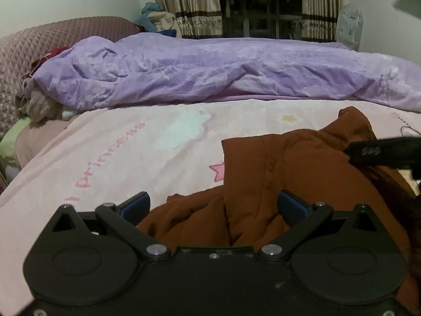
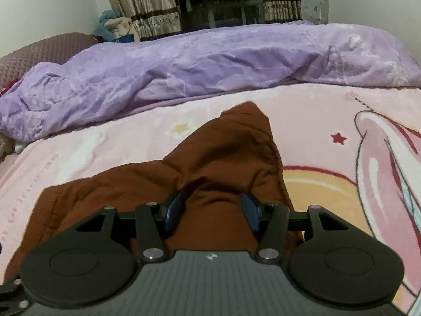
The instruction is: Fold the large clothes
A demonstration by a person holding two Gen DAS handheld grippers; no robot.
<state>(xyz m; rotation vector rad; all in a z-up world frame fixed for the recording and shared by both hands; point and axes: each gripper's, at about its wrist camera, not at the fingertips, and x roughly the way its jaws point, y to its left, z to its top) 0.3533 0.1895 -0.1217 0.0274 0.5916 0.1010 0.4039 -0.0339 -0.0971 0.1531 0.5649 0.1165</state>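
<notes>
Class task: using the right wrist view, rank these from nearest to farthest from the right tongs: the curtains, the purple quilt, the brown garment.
1. brown garment, between the right tongs.
2. purple quilt, across the bed beyond.
3. curtains, at the back wall.

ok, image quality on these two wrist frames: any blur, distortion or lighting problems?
Left wrist view: strong fisheye bend, dark vignette corners; the other gripper's finger is smeared at the right edge; the brown garment is dim and low in contrast. Right wrist view: same barrel distortion curving the purple duvet; the pink blanket looks slightly washed out; the window is dark.
</notes>
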